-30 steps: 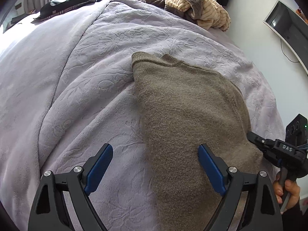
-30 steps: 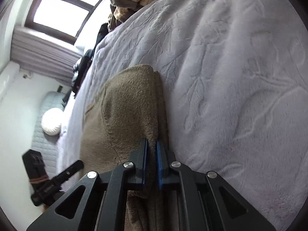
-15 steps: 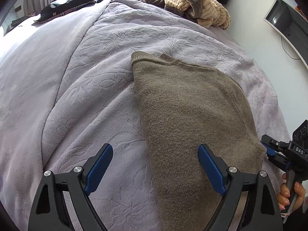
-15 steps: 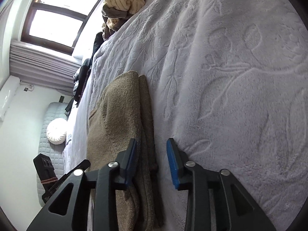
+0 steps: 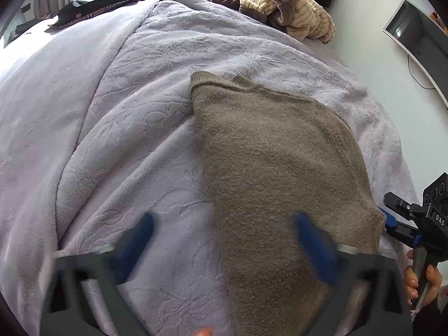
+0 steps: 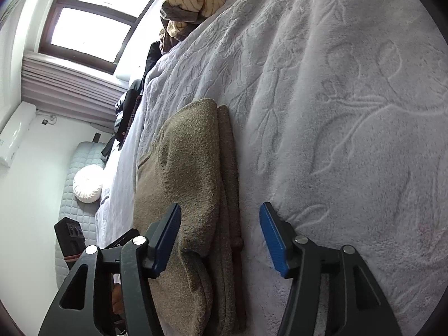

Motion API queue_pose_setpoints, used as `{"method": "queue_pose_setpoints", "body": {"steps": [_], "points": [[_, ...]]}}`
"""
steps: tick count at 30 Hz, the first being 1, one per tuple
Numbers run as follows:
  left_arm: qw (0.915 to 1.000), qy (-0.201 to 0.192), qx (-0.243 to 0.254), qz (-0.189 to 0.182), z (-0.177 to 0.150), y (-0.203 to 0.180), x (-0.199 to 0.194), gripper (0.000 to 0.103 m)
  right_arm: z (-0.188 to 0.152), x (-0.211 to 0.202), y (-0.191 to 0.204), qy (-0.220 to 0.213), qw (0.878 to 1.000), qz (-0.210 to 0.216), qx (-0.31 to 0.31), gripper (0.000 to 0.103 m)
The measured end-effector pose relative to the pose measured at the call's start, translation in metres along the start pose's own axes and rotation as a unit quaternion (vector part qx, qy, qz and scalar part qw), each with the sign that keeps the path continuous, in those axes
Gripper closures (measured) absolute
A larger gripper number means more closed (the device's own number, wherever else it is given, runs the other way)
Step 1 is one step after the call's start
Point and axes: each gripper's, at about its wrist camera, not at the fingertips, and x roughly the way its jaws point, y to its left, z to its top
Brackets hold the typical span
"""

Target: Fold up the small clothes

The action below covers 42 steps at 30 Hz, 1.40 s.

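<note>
Left wrist view: the letters "DAS" are legible on the black body of the right gripper [image 5: 387,219] at 3 o'clock. The brown knit sweater [image 5: 277,173] lies folded lengthwise on the lilac embossed blanket [image 5: 112,145], ribbed collar toward 12 o'clock. The left gripper [image 5: 221,240] is released, jaws spread wide and motion-blurred, its right finger over the sweater. In the right wrist view, the right gripper [image 6: 219,232] is released, straddling the stacked folded edge of the sweater [image 6: 193,168]. A striped clothes pile [image 5: 288,14] sits at 1 o'clock.
</note>
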Motion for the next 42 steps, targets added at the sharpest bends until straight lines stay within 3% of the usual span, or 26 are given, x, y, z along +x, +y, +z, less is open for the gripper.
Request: {"method": "queue_pose_setpoints", "body": {"steps": [5, 11, 14, 21, 26, 28, 30, 33, 34, 42], "points": [[0.9995, 0.003, -0.011, -0.028, 0.004, 0.006, 0.0, 0.0, 0.003, 0.007, 0.003, 0.011, 1.0, 0.001, -0.012, 0.036], [0.996, 0.044, -0.04, -0.067, 0.011, 0.016, 0.025, 0.0, 0.01, 0.024, 0.008, 0.038, 0.999, 0.001, -0.022, 0.035], [0.9887, 0.072, -0.057, -0.119, 0.01, 0.02, 0.04, 0.0, 0.015, 0.035, 0.012, 0.059, 0.998, 0.005, -0.032, 0.034], [0.9772, 0.09, -0.037, -0.189, 0.017, 0.001, 0.059, 0.0, 0.024, 0.077, 0.03, 0.122, 0.99, 0.03, -0.059, 0.024], [0.9819, 0.092, -0.002, -0.165, 0.015, -0.02, 0.066, 0.0, 0.026, 0.09, 0.031, 0.11, 0.993, 0.029, -0.043, 0.026], [0.9834, 0.084, -0.005, -0.161, 0.015, -0.019, 0.061, 0.009, 0.024, 0.087, 0.031, 0.104, 0.993, 0.037, -0.03, 0.049], [0.9844, 0.077, -0.003, -0.158, 0.014, -0.018, 0.053, 0.03, 0.02, 0.079, 0.031, 0.094, 0.993, 0.063, -0.019, 0.069], [0.9836, 0.064, -0.003, -0.169, 0.014, -0.013, 0.034, 0.051, 0.014, 0.063, 0.042, 0.076, 0.992, 0.103, -0.008, 0.07], [0.983, 0.06, -0.004, -0.173, 0.015, -0.012, 0.027, 0.054, 0.012, 0.06, 0.046, 0.074, 0.991, 0.11, -0.004, 0.07], [0.9821, 0.047, 0.024, -0.181, 0.0, -0.006, -0.039, 0.055, -0.02, 0.036, 0.093, 0.082, 0.985, 0.149, -0.002, 0.07]]}}
